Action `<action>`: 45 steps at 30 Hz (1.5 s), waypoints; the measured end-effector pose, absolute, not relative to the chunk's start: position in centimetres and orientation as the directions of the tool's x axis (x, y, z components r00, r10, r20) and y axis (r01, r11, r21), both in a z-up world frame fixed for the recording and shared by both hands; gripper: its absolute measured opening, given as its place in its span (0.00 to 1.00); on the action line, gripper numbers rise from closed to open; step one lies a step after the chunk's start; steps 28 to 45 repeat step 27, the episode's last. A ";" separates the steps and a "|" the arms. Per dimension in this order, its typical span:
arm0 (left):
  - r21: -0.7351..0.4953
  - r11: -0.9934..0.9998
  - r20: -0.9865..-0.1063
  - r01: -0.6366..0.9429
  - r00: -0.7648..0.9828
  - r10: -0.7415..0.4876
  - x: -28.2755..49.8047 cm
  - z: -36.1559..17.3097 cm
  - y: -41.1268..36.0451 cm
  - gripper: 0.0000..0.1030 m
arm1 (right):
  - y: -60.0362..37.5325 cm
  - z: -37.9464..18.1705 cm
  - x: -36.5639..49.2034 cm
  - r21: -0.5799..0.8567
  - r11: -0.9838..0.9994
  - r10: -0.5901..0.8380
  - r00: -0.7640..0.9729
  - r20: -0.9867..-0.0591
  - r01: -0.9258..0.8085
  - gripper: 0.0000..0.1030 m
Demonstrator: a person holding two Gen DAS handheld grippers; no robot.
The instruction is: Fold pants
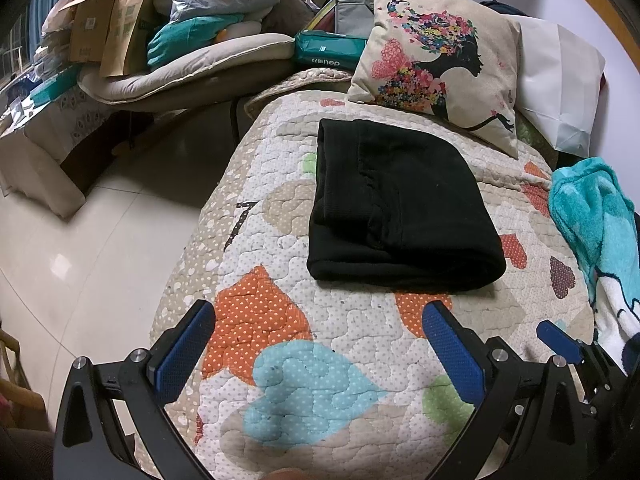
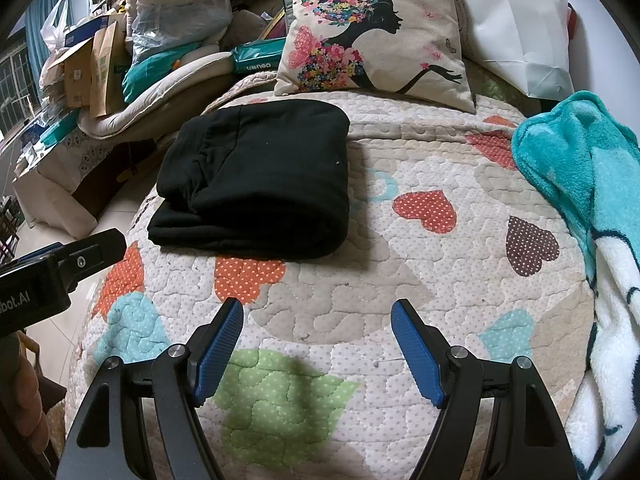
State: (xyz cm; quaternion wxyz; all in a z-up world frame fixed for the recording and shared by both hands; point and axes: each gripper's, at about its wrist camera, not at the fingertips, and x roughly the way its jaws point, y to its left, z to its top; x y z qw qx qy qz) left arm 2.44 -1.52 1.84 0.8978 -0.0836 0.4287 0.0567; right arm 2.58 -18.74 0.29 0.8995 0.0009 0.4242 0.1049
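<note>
Quilt (image 1: 280,208): folded pants (image 1: 396,204) lengthwise toward pillow (image 1: 436,68); both grippers' jaws released.

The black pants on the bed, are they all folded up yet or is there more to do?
Looks done: the black pants lie in a compact, layered bundle on the heart quilt, in front of the pillow. In hand: nothing; the left gripper and right gripper are both open, hanging over the quilt short of the pants. Left: probably nothing, maybe one smoothing touch.

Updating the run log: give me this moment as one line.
pants: folded, on quilt | left gripper: open, empty | right gripper: open, empty | both clear of pants
</note>
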 end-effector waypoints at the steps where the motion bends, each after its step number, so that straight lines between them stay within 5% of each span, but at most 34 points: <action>1: -0.101 0.980 -0.779 -0.174 0.626 0.031 2.5 1.9 -1.4 1.00 | -18.7 0.3 2.6 0.091 0.978 0.190 0.618 -0.763 -0.188 0.79; 45: -0.123 0.978 -0.795 -0.168 0.607 0.004 2.6 1.2 -1.7 1.00 | -18.7 0.1 2.6 0.091 0.978 0.190 0.616 -0.765 -0.189 0.79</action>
